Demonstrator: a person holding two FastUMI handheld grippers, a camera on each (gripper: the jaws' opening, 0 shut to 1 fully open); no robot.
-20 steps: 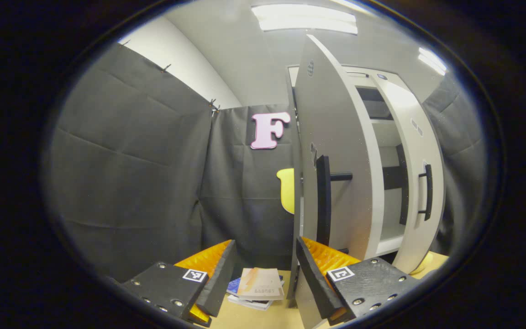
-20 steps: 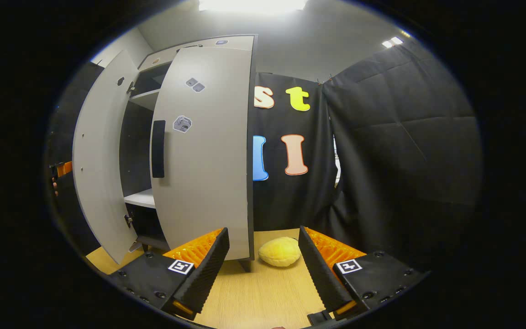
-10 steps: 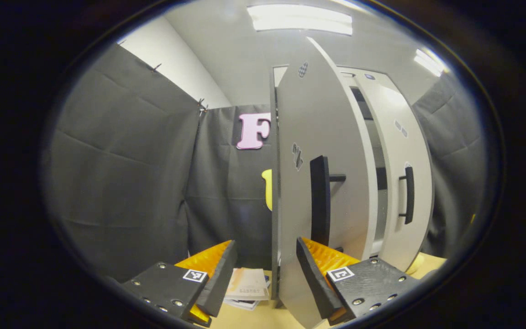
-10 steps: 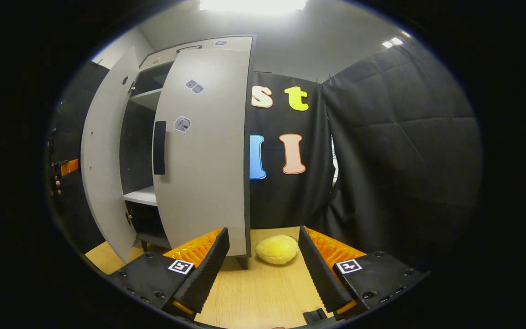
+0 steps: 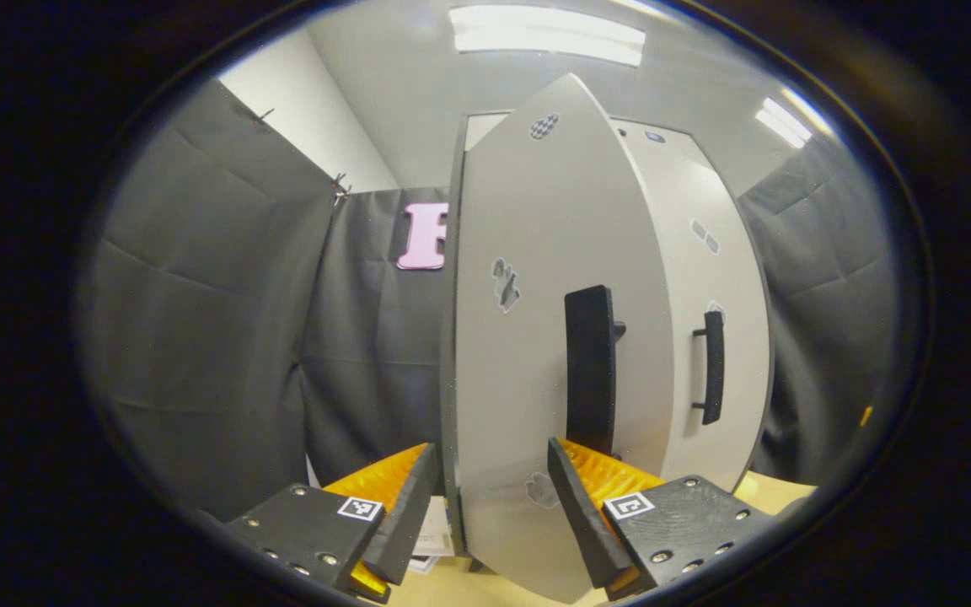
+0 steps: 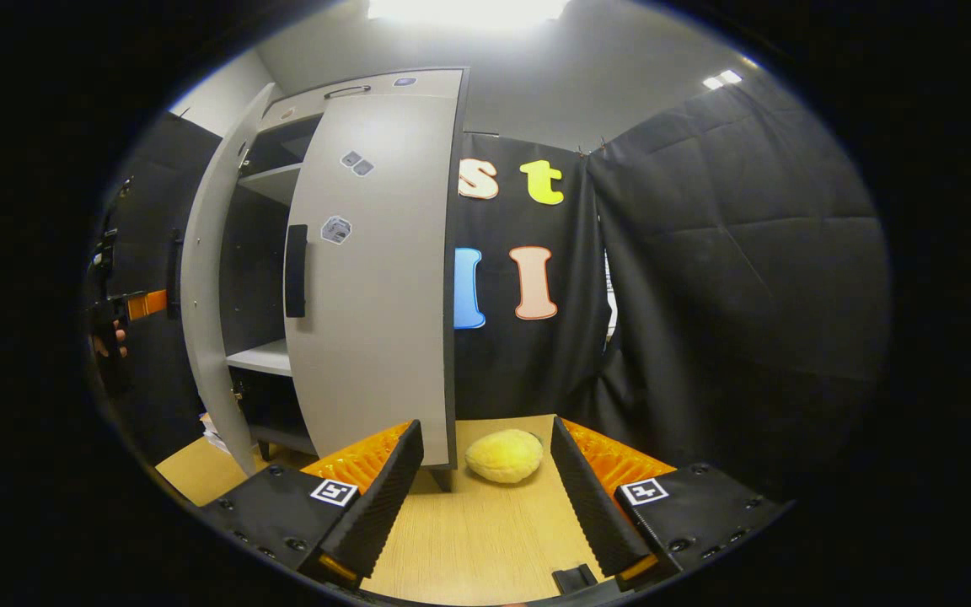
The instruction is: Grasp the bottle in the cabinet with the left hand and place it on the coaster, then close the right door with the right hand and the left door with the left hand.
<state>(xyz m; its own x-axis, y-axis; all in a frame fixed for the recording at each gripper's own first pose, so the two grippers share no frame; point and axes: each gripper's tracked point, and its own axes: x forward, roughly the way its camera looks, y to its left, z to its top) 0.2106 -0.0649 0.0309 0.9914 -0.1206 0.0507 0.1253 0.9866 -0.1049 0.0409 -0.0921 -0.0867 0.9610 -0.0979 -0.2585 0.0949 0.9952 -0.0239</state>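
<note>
Swinging further toward the cabinet, the left door (image 5: pixel 528 354) now covers most of the opening that showed half a second ago in the left gripper view; its tall grey face fills the middle of the frame, long axis upright, hinge edge at the left near the dark cloth wall (image 5: pixel 216 320). The left gripper (image 5: pixel 492 506) sits at the lower centre with its jaws wide apart and nothing clamped between them; the door's lower face lies in the gap, and the right-hand fingertip (image 5: pixel 574 497) looks to be against it, just below the door's black handle (image 5: pixel 590 371). To the right stands the right door (image 5: pixel 705 337), its own handle (image 5: pixel 711 367) upright, only a thin seam parting the two.

From the right gripper view the left door (image 6: pixel 216 287) appears at the left of the frame, still ajar, with shelves visible between it and the right door (image 6: pixel 376 287). The right gripper (image 6: pixel 485 497) hovers over the wooden table (image 6: pixel 469 548), jaws spread and empty, with a yellow plush (image 6: pixel 504 456) on the table beyond them. At far left a hand (image 6: pixel 110 337) holds the other gripper. Open tabletop lies ahead.
</note>
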